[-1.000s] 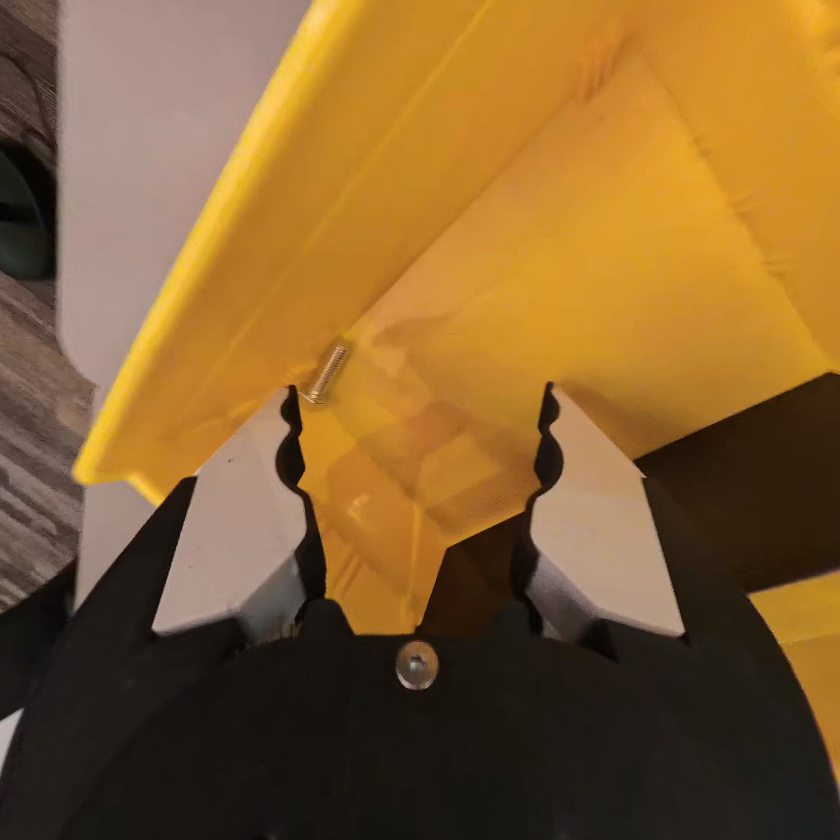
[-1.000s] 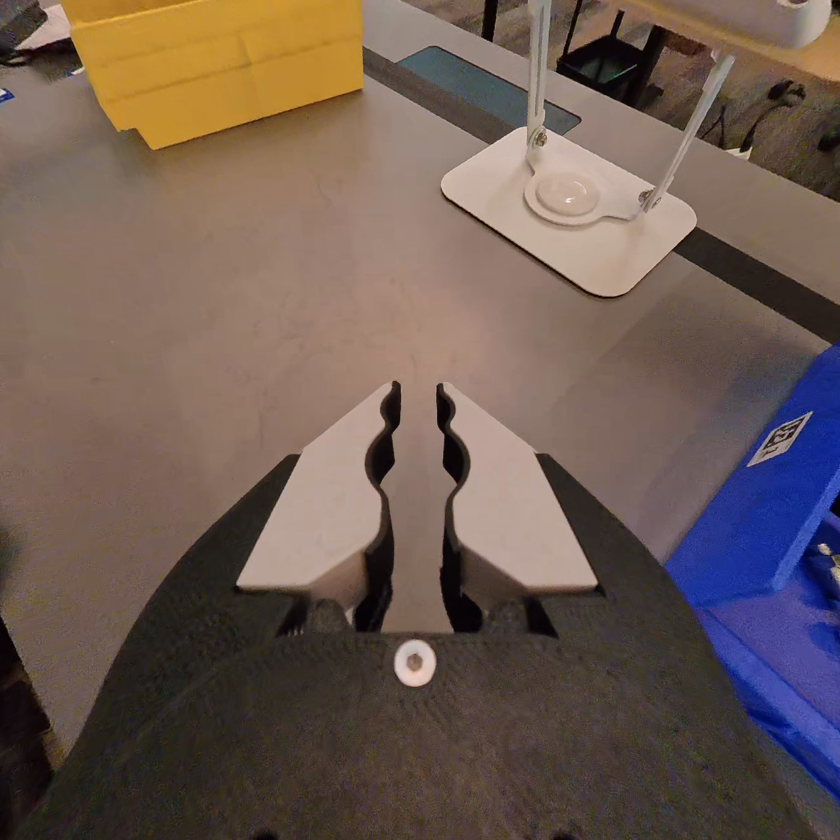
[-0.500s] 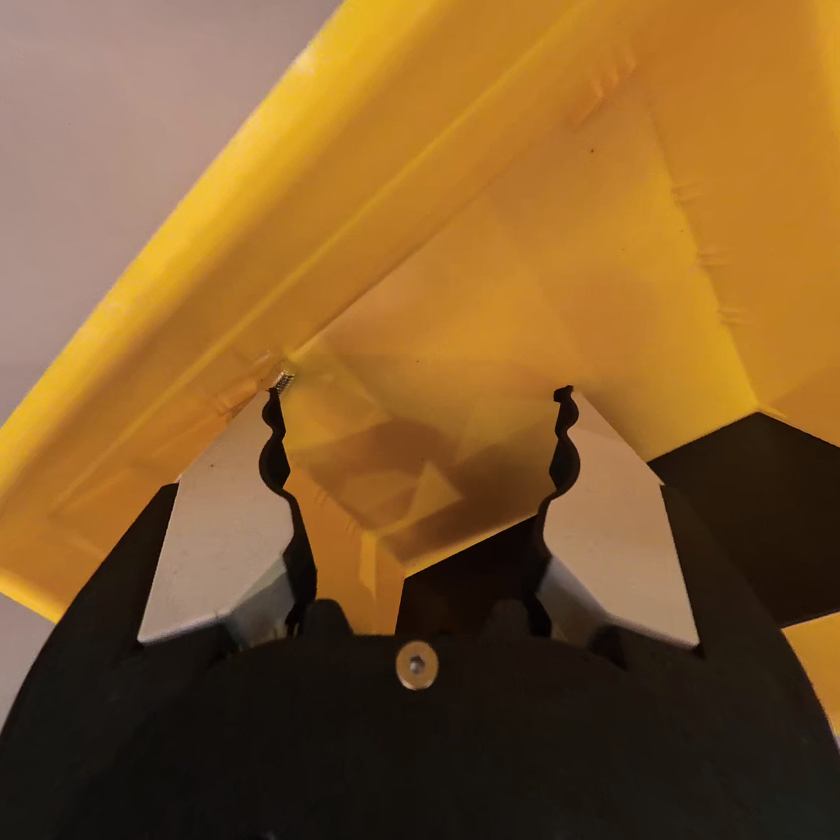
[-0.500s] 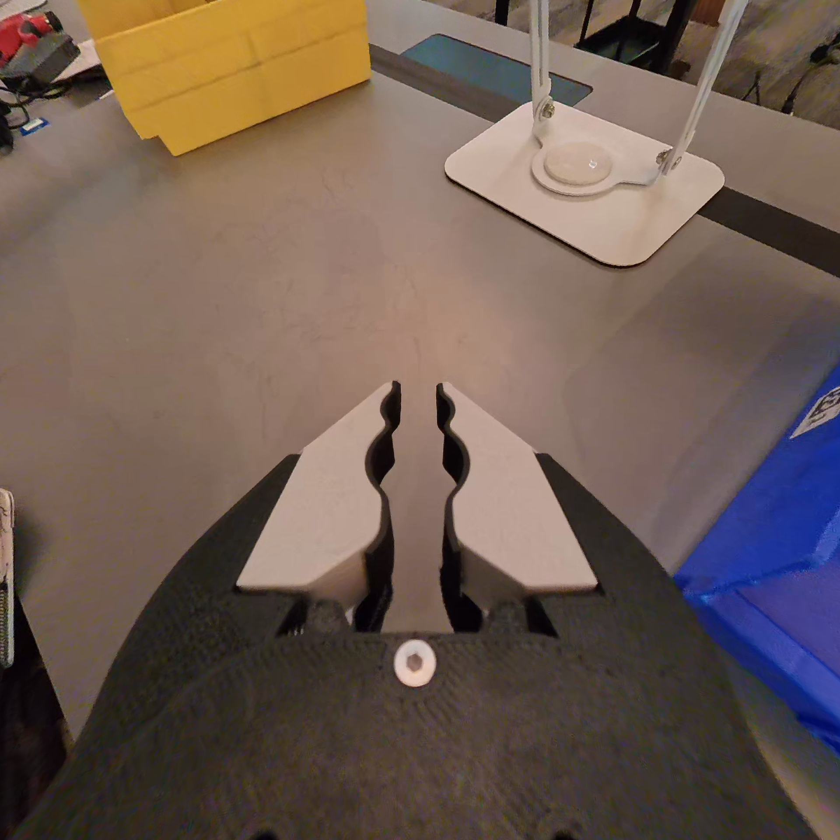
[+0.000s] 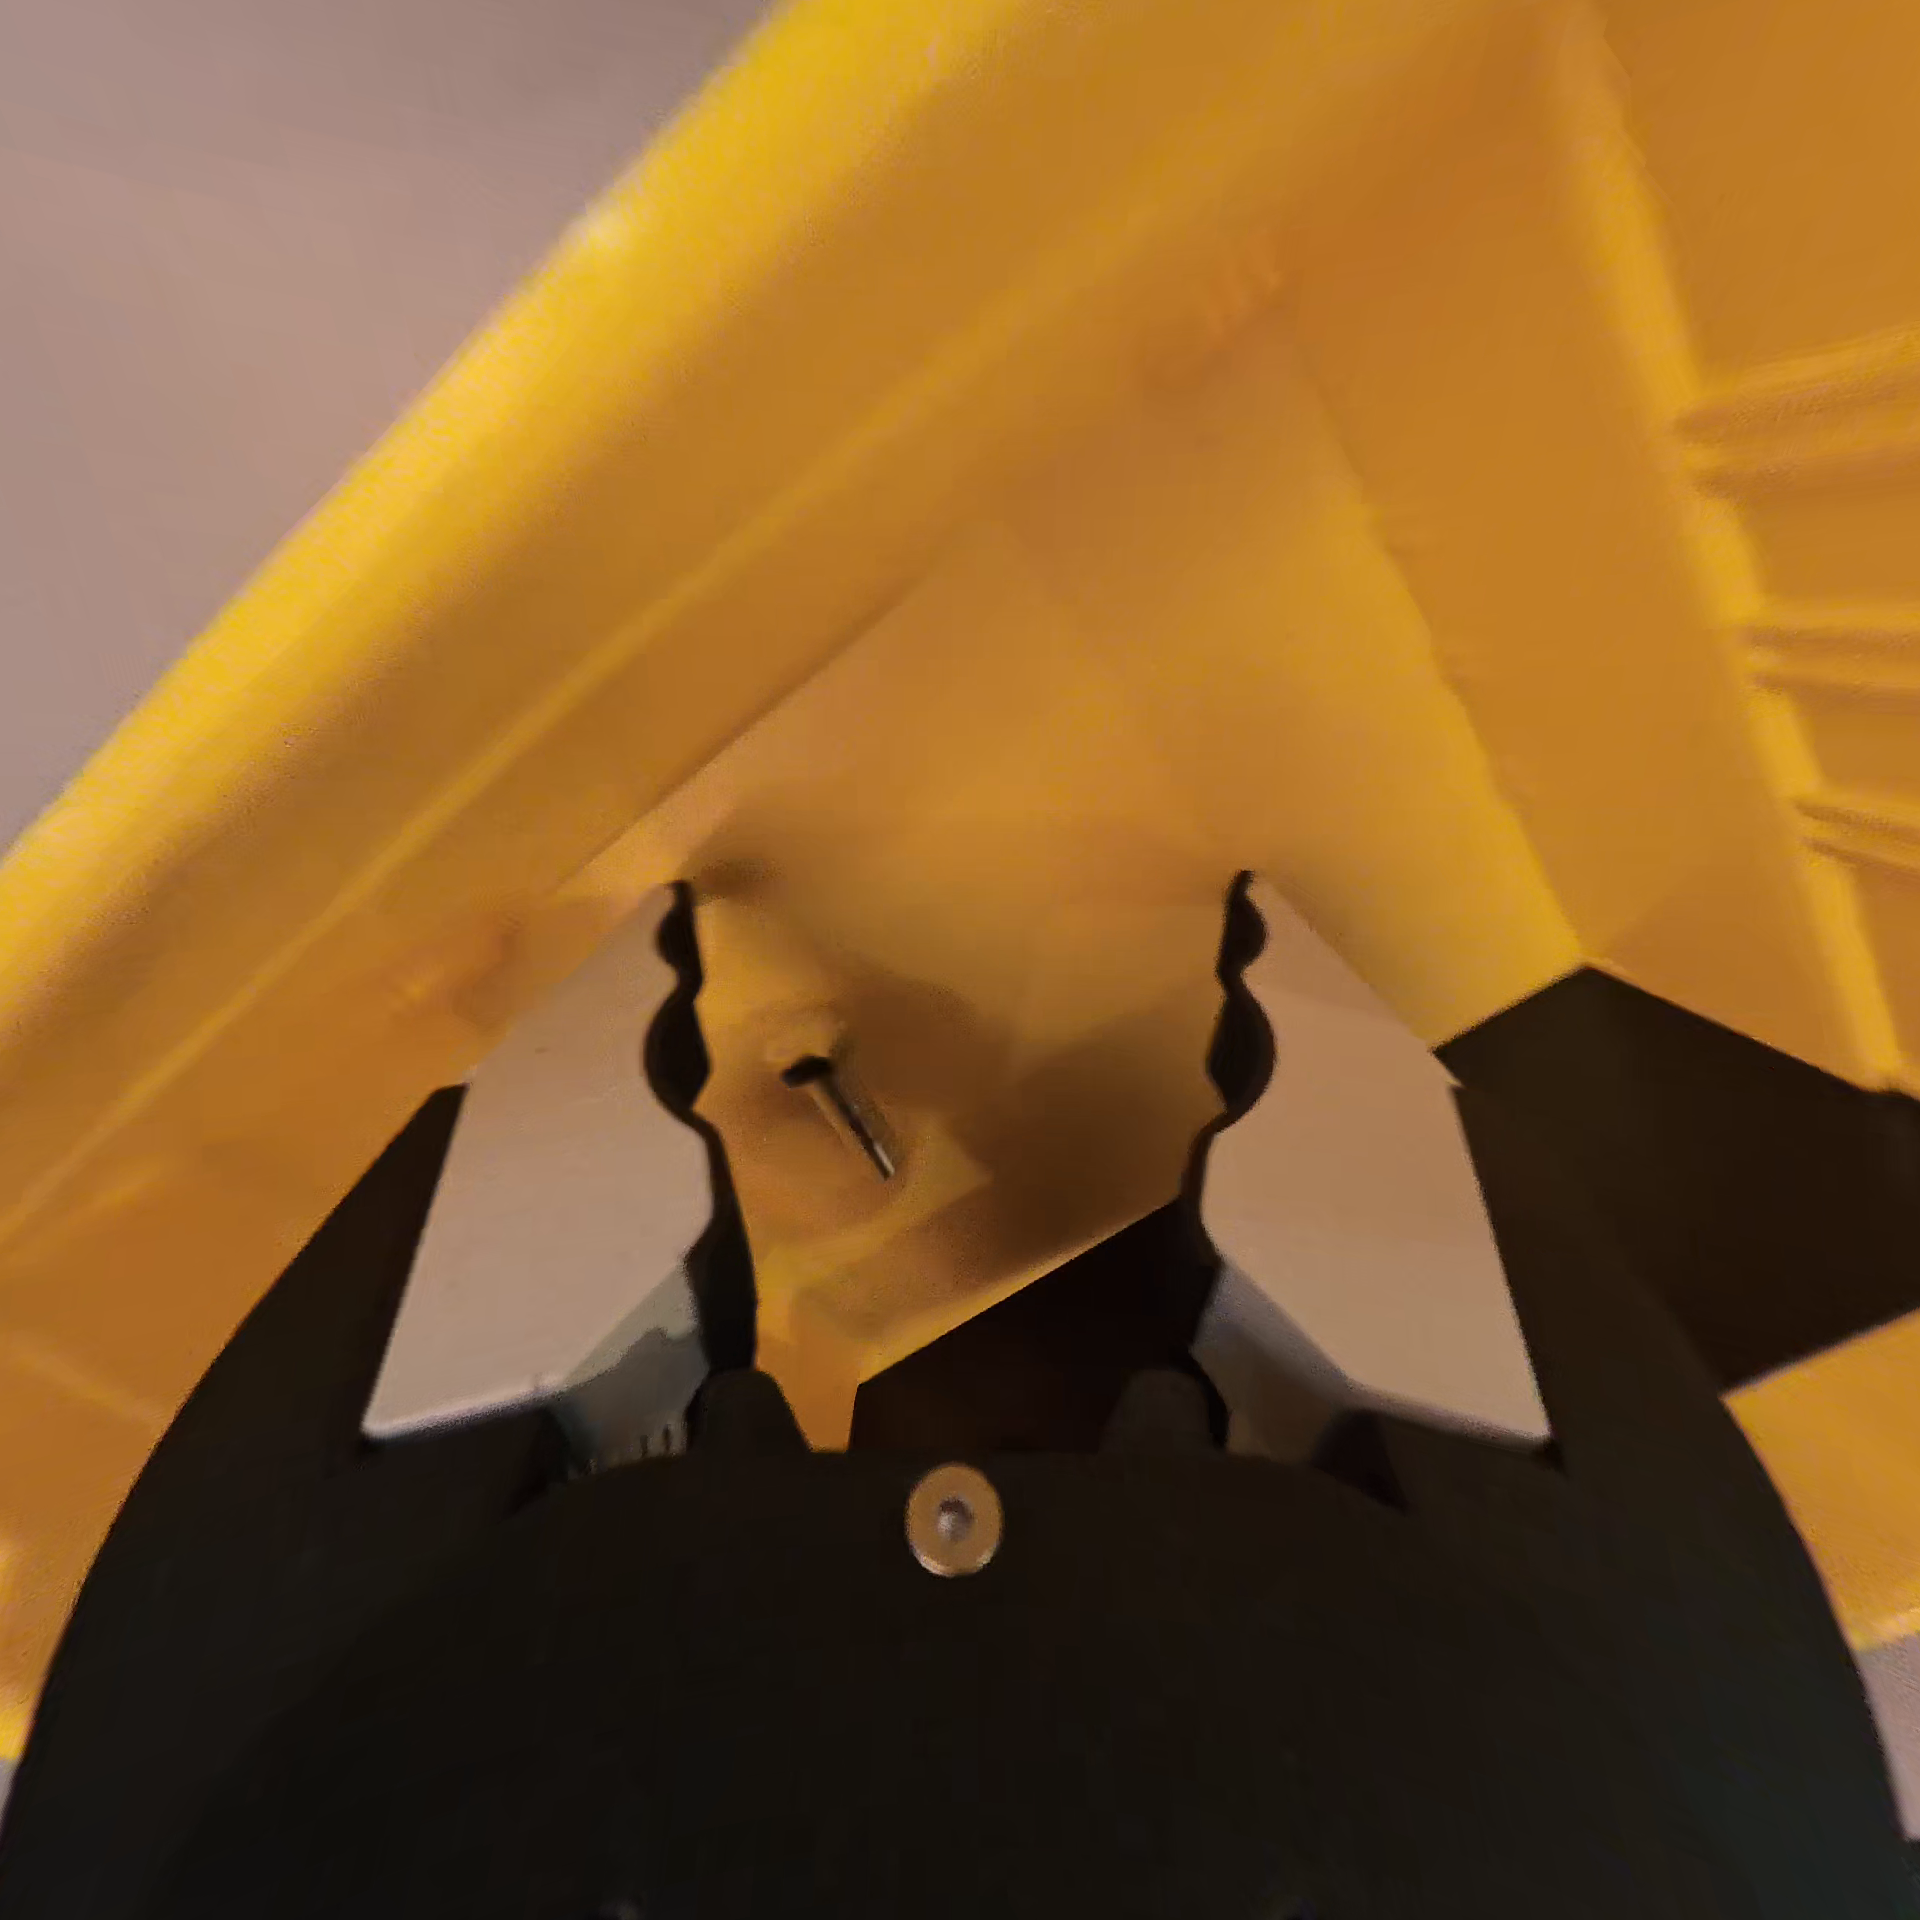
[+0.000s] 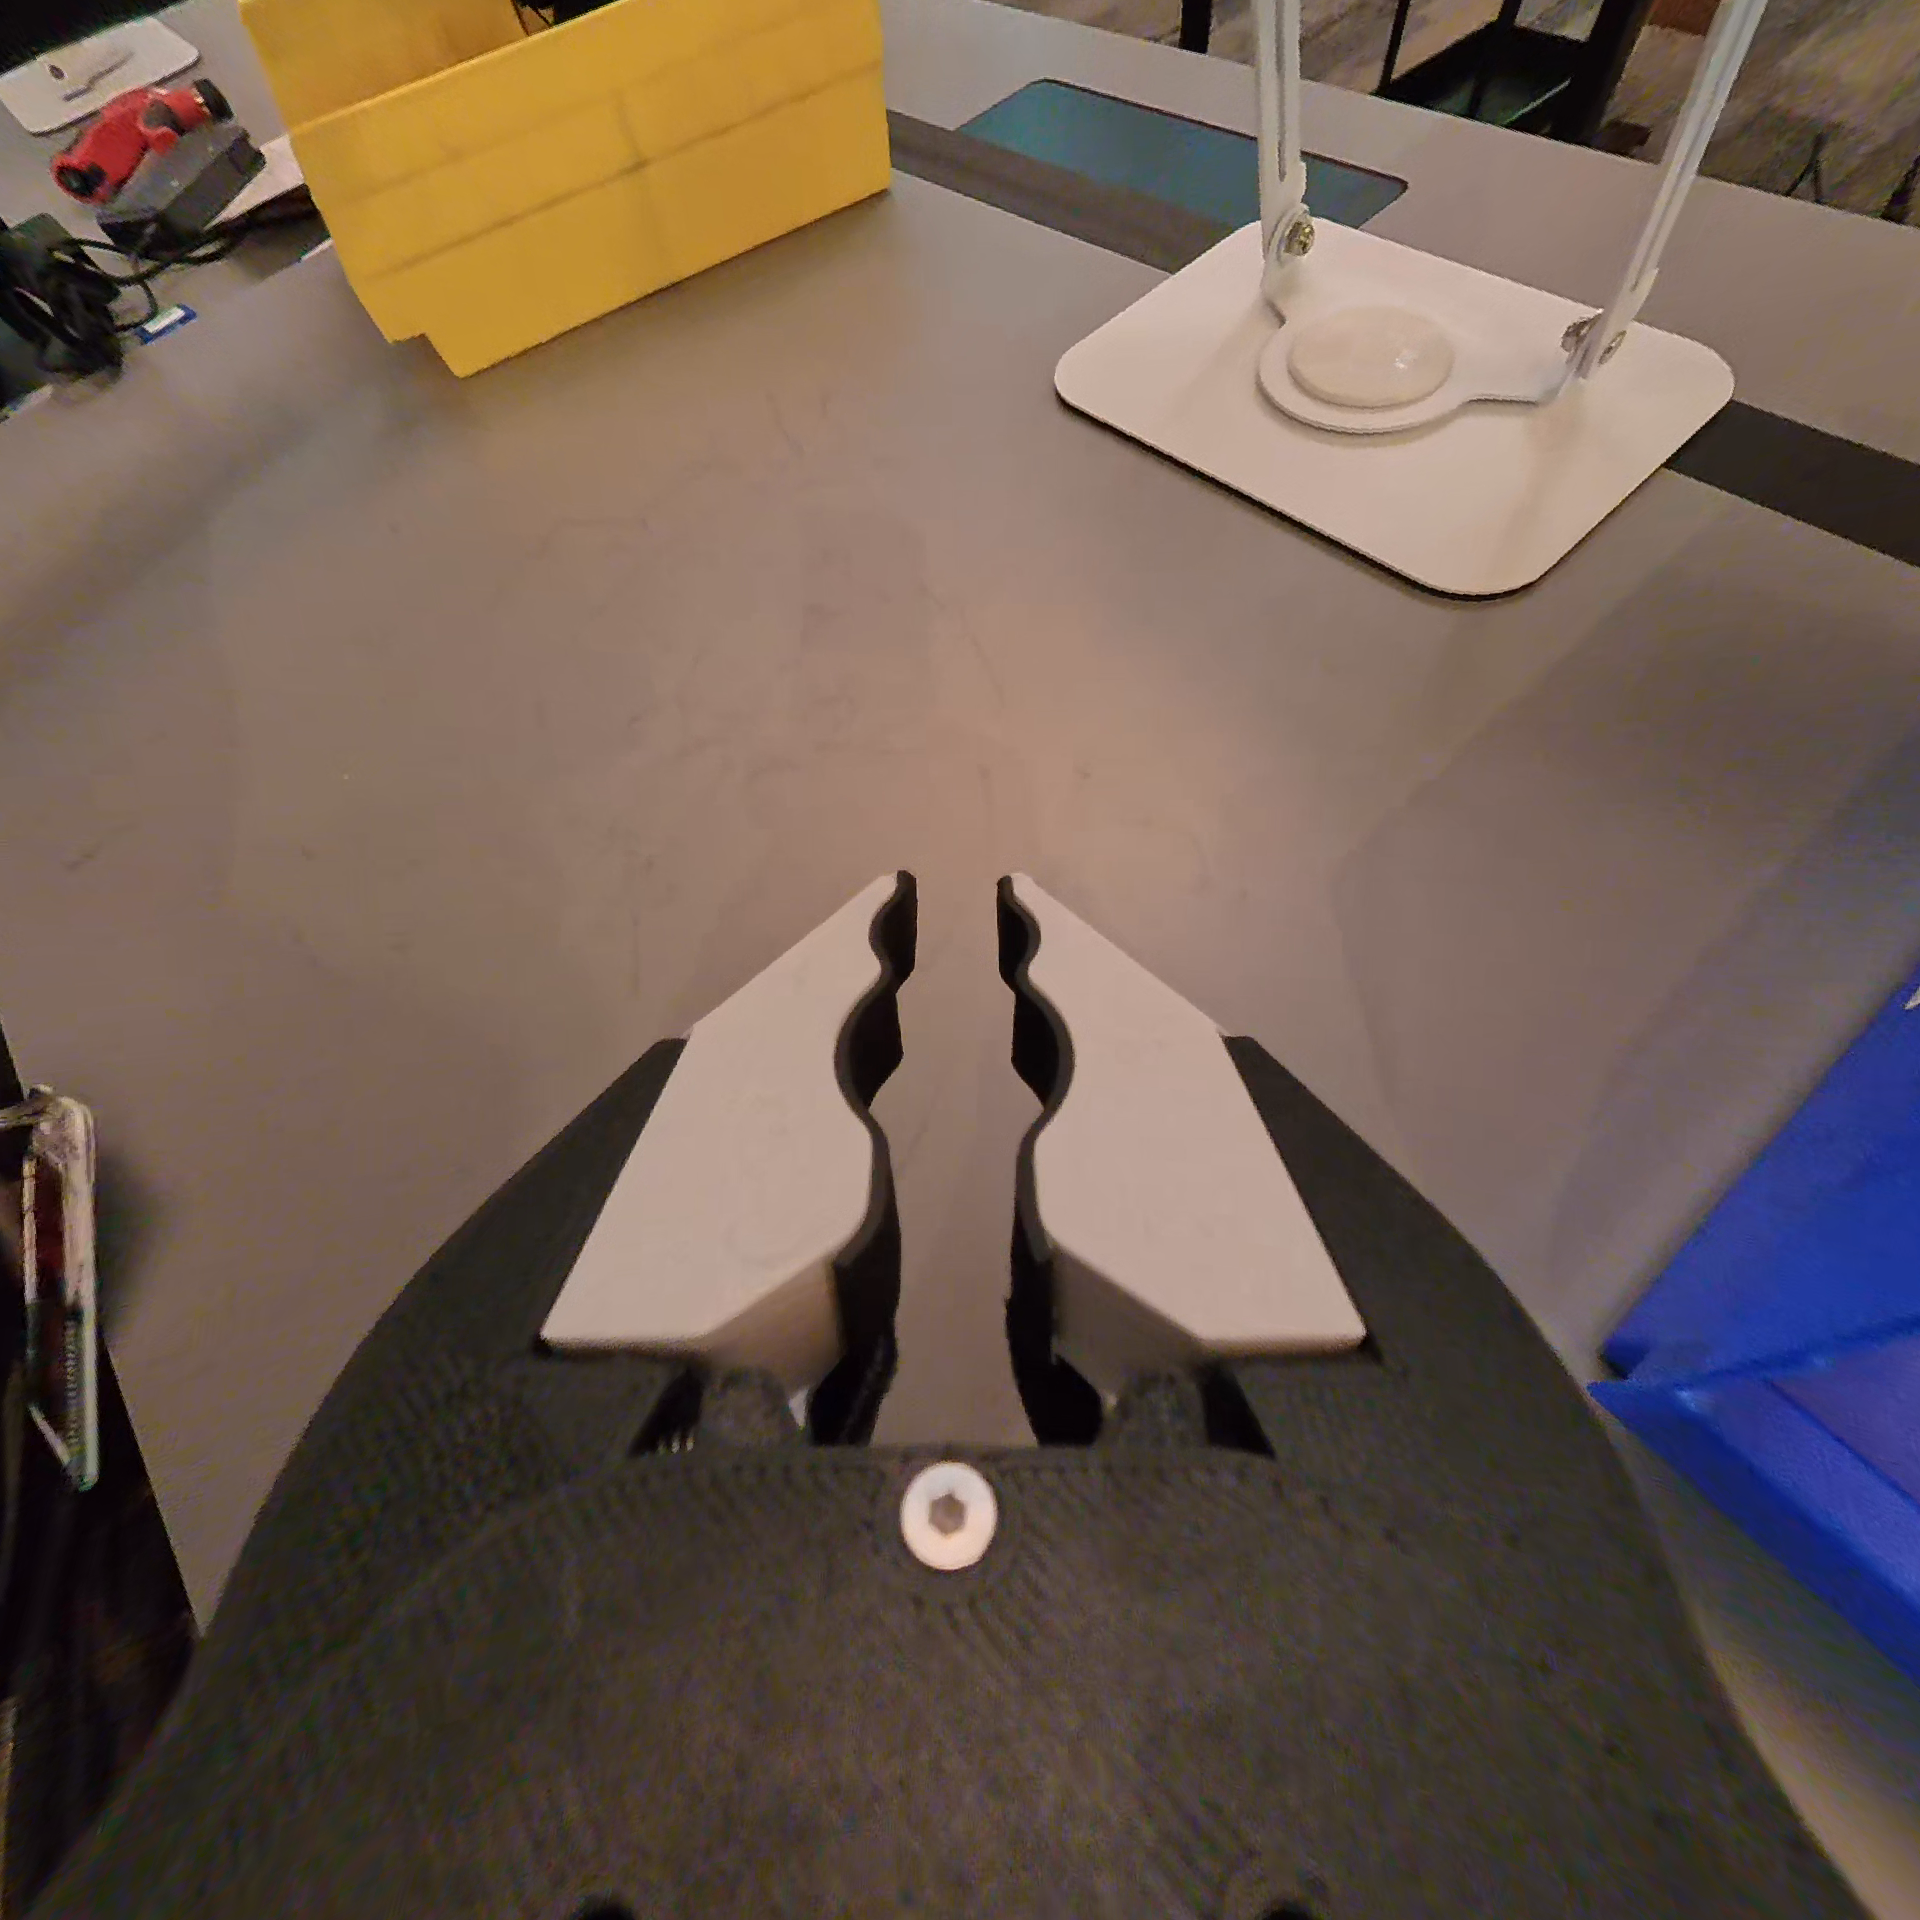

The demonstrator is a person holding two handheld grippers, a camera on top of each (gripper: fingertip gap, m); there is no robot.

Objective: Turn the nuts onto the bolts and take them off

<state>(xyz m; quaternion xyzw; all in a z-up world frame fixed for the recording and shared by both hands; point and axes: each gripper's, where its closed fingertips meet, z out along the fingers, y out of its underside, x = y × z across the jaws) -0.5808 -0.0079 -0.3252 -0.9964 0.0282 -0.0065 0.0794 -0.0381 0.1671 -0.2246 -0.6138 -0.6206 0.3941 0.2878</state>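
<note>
In the left wrist view my left gripper (image 5: 961,883) is open and reaches down into a yellow bin (image 5: 727,520). A small dark bolt (image 5: 844,1120) lies on the bin floor between the two fingers, nearer the left finger (image 5: 551,1195), and nothing touches it. No nut shows. In the right wrist view my right gripper (image 6: 953,880) is almost shut, with a narrow gap, and holds nothing. It hovers over the bare grey table (image 6: 623,675). The yellow bin (image 6: 582,177) stands at the far left there.
A white lamp base (image 6: 1403,416) with two thin arms stands at the far right. A blue bin (image 6: 1787,1299) sits at the right edge. A red tool (image 6: 135,130) and cables lie far left. A metal clip (image 6: 57,1278) shows at the left edge. Left tips to right tips: about 60 centimetres.
My left gripper has shifted left in the bin, so the bolt now lies between the fingers instead of at the left fingertip. The right view has swung left, showing more yellow bin and less blue bin.
</note>
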